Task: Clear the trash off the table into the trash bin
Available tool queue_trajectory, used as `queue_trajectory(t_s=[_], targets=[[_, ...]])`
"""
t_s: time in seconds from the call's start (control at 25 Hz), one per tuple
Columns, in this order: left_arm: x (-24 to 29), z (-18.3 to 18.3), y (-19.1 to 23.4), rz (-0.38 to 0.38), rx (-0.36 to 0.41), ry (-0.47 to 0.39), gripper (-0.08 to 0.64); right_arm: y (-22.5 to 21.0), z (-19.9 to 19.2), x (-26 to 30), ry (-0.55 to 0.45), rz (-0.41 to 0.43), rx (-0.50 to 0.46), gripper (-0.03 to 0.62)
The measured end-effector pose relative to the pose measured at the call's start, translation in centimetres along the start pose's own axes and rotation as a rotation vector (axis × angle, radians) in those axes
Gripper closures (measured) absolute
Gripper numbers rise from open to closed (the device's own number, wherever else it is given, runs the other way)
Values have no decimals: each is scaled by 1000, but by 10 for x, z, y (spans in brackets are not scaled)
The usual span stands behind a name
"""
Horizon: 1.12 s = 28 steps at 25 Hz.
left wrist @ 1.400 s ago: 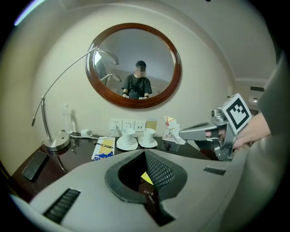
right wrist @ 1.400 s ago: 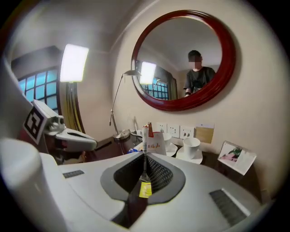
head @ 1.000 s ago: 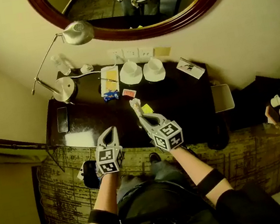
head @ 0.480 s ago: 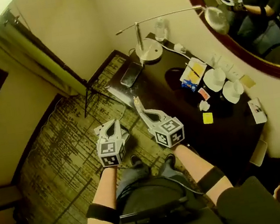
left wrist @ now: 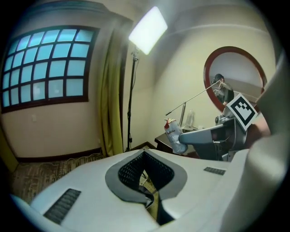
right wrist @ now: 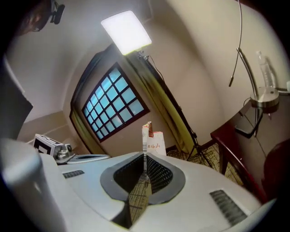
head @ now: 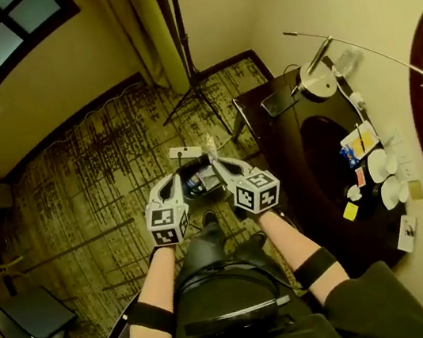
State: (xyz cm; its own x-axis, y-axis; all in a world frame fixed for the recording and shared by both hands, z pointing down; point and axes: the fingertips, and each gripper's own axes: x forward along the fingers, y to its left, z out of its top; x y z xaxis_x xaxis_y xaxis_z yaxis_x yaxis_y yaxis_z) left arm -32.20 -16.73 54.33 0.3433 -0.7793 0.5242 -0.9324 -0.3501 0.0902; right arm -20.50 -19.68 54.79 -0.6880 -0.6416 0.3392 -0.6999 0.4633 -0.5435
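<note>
My right gripper (head: 218,163) is shut on a thin white wrapper with a red top (head: 211,150), held upright over the patterned carpet, left of the dark table (head: 295,190). The right gripper view shows the wrapper (right wrist: 152,138) standing between the closed jaws (right wrist: 144,174). My left gripper (head: 172,180) hangs beside it, shut, with nothing in it (left wrist: 152,199). From the left gripper view the right gripper holds the crumpled wrapper (left wrist: 174,133). On the table lie a yellow note (head: 350,211), a red packet (head: 361,177) and a blue packet (head: 347,155). A dark bin-like container (head: 24,320) stands at the lower left.
The table also carries a desk lamp (head: 313,83), a phone (head: 274,103), two white cups (head: 386,179) and a card (head: 407,232). A light stand's tripod (head: 195,95) and a white power strip (head: 185,152) are on the carpet ahead. A curtain hangs by the window.
The view has swung left, away from the table to the carpet. Both grippers have moved off the table with it; the right one still holds the wrapper.
</note>
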Motion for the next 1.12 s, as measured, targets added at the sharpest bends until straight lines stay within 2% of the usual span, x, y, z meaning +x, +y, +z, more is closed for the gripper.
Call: queue_trajectory(t_s=[0.2,0.32,0.56,0.72,0.92,1.12], targets=[[27,-40,22,9,-43,48,559,-19,-46,38,70,-9,97,557],[54,-76,29,4,-64,88,559,-41,-87,60,109,-21,183,557],[119,-179,48,12,-107,186,559,-106,-187,112,155,-87,444,557],[160,-249,59,22,-123,238,559,-154,-256,146,146,-136,614,557],[212,-330,69,10,-132,293,559,-198,-340,190,188,-156,696,555],[249,-394,88,19,-125,333,559,-226,-407,231,205,-175,796,543]])
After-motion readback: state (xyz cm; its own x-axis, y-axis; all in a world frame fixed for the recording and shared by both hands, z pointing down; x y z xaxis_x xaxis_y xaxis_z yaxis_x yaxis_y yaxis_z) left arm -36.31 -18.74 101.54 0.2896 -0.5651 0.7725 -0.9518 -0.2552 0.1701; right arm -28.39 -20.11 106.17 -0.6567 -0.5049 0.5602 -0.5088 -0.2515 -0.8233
